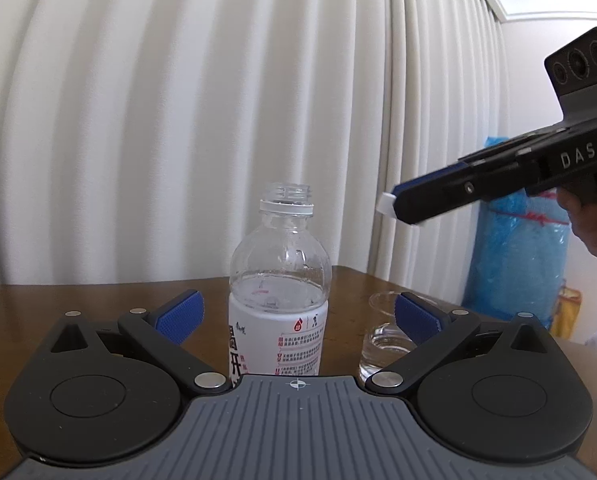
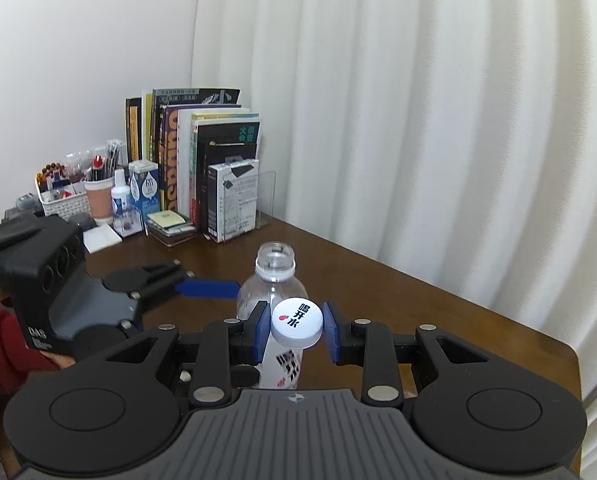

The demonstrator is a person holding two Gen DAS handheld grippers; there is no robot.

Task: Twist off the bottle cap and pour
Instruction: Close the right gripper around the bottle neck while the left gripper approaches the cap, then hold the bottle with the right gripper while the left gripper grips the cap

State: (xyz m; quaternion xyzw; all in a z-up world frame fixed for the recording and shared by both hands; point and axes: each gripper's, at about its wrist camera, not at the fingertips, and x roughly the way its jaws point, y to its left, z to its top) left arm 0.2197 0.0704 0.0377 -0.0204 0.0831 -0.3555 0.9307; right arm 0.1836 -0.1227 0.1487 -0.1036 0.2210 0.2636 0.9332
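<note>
A clear water bottle (image 1: 279, 280) with a white label stands upright on the brown table, its neck open and capless; it also shows in the right wrist view (image 2: 273, 280). My left gripper (image 1: 296, 314) is open, its blue pads on either side of the bottle and apart from it. My right gripper (image 2: 296, 330) is shut on the white cap (image 2: 297, 322), held above and to the right of the bottle. In the left wrist view the right gripper (image 1: 390, 205) hovers up right with the cap's white edge (image 1: 389, 203) showing.
A small clear glass (image 1: 386, 344) stands on the table (image 2: 418, 300) right of the bottle, behind my left gripper's right finger. Books (image 2: 202, 152), boxes and a pen basket (image 2: 64, 196) line the far left. White curtains (image 1: 178, 120) hang behind. A blue bag (image 1: 518, 260) stands at right.
</note>
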